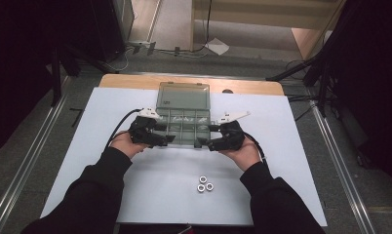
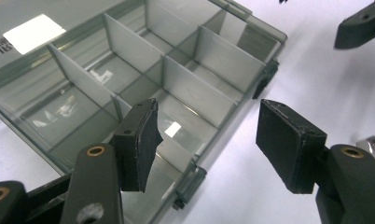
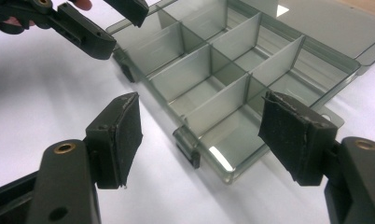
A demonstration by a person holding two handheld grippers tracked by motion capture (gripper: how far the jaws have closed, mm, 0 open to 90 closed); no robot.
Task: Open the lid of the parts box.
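A smoky grey transparent plastic organiser box [image 1: 183, 127] with its lid already folded back is lying at the centre of the white worktop [image 1: 87, 146]. All its compartments are seen empty. Three small silver metal nuts [image 1: 204, 184] are resting untouched in the lower middle of the frame, well apart from the box. The left tongs [image 2: 206, 144] and the right tongs [image 3: 199, 135] are being held apart, empty, at the box's near corners. Probably the sorting is not yet begun.
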